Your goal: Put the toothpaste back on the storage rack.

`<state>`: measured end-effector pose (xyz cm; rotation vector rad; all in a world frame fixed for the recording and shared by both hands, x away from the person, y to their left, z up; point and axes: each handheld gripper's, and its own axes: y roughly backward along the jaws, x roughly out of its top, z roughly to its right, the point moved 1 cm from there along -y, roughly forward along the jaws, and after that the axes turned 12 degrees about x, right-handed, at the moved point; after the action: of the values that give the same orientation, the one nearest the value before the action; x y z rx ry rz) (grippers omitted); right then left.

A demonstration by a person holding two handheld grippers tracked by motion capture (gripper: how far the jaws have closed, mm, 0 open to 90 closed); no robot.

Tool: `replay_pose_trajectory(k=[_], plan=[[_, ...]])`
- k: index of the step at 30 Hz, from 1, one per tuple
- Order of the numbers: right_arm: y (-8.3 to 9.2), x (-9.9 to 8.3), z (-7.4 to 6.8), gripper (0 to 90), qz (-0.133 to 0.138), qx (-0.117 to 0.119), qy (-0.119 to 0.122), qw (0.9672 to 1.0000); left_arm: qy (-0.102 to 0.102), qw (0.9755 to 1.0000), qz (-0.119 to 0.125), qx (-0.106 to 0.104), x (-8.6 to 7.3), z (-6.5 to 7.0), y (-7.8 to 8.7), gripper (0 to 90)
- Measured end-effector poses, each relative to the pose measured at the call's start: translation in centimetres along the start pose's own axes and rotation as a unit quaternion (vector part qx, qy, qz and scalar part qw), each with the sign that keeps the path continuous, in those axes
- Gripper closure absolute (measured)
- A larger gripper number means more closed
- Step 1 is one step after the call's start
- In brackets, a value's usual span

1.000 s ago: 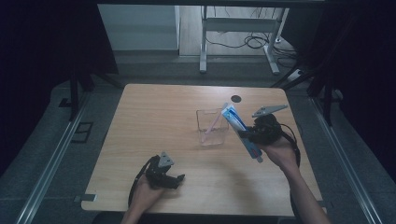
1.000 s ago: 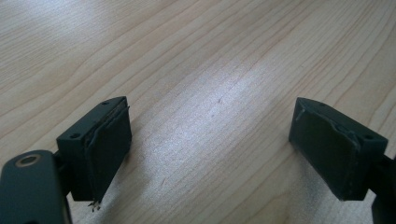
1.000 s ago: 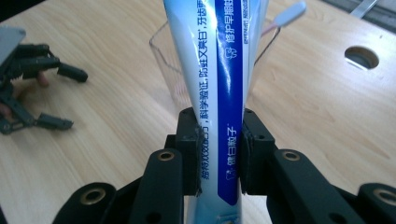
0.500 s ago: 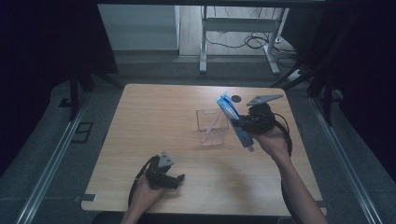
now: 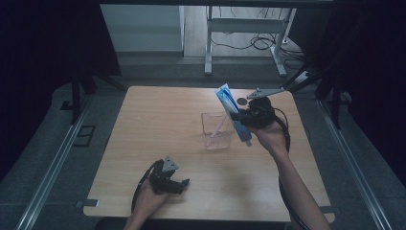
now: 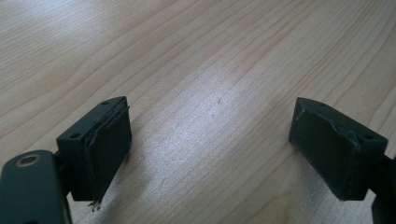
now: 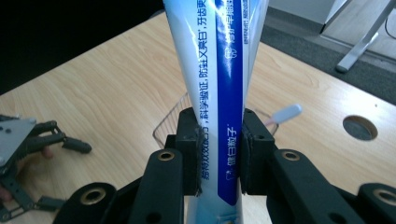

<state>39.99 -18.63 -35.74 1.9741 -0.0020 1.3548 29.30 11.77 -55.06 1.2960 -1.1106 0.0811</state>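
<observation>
Resting low on the near surface (image 5: 119, 124), the left gripper (image 5: 181, 184) sits with jaws apart. Farther off, the right gripper (image 5: 241, 118) clamps a toothpaste tube (image 5: 226, 101) beside the clear container (image 5: 216, 132), probably next lowering it in.

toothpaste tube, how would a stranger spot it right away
On the wooden table, look right of the clear container. The right gripper holds the toothpaste tube tilted in its jaws: the only blue and white thing there.
</observation>
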Motion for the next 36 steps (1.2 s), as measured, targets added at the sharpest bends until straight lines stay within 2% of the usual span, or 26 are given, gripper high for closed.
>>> replay_pose_trajectory(k=[14, 22, 29, 36], plan=[[-1.9, 2.1, 0.3, 72.9, 0.032, -0.007, 0.002, 0.9995, 0.003, 1.0, -0.001, 0.0, 0.0, 0.0, 0.0, 13.1], [-3.6, 2.8, 0.7, 72.9, 0.044, 0.004, 0.0, 0.999, 0.002, 1.0, 0.0, 0.0, 0.0, 0.0, 0.0, 13.1], [-4.9, 3.0, 1.0, 72.8, 0.048, 0.008, 0.0, 0.9988, 0.002, 1.0, 0.0, 0.0, 0.0, 0.0, 0.0, 13.0], [-6.9, 2.5, 1.2, 72.8, 0.047, 0.012, 0.0, 0.9988, -0.002, 1.0, 0.001, 0.001, 0.0, 0.0, 0.0, 13.1]])
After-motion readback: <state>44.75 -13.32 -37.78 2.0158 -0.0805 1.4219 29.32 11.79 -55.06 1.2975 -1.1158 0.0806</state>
